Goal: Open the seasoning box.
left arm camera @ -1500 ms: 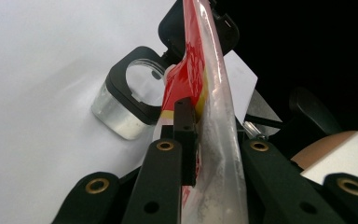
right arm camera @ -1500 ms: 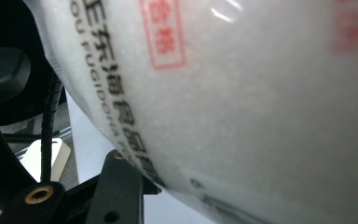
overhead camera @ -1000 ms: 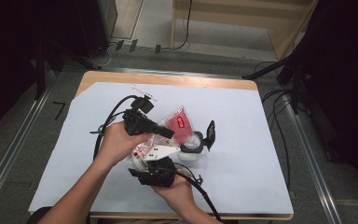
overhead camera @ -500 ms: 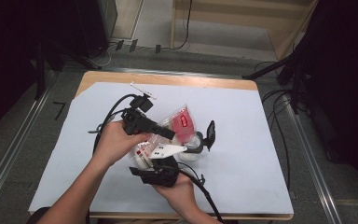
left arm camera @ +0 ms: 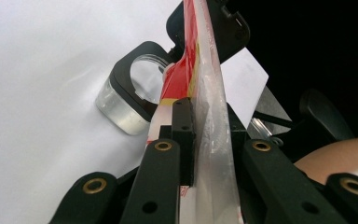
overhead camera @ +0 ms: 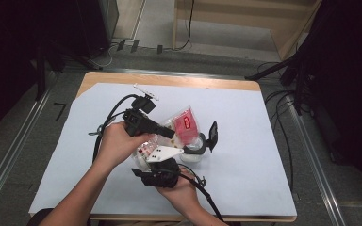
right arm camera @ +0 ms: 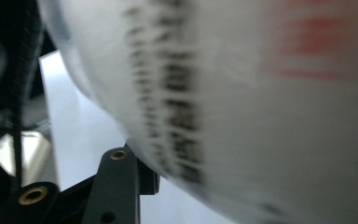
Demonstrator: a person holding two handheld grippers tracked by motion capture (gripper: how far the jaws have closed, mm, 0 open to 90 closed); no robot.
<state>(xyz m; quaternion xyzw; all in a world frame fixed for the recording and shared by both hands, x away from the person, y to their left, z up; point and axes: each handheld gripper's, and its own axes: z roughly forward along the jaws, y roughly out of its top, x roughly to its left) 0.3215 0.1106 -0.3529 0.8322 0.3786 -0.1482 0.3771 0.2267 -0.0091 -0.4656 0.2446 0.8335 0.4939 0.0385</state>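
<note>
Since the earlier frame the left tongs (left arm camera: pixel 209 140) have just been closing again; the hands sit almost where they were. They now pinch the flat edge of a crinkly clear plastic pouch (overhead camera: pixel 181 126) with a red printed panel, held over the middle of the white paper-covered surface (overhead camera: pixel 245 117). The right tongs (overhead camera: pixel 162 162) grip the pouch's rounded lower end. Just beside it stands a squat clear jar (overhead camera: pixel 193 153) with a black flip lid.

A wooden table (overhead camera: pixel 169 80) with a big white sheet (overhead camera: pixel 245 155) stands on a grey floor (overhead camera: pixel 23 141). Black cables (overhead camera: pixel 283 117) lie beside it, and a pale wooden frame (overhead camera: pixel 245 19) stands behind
</note>
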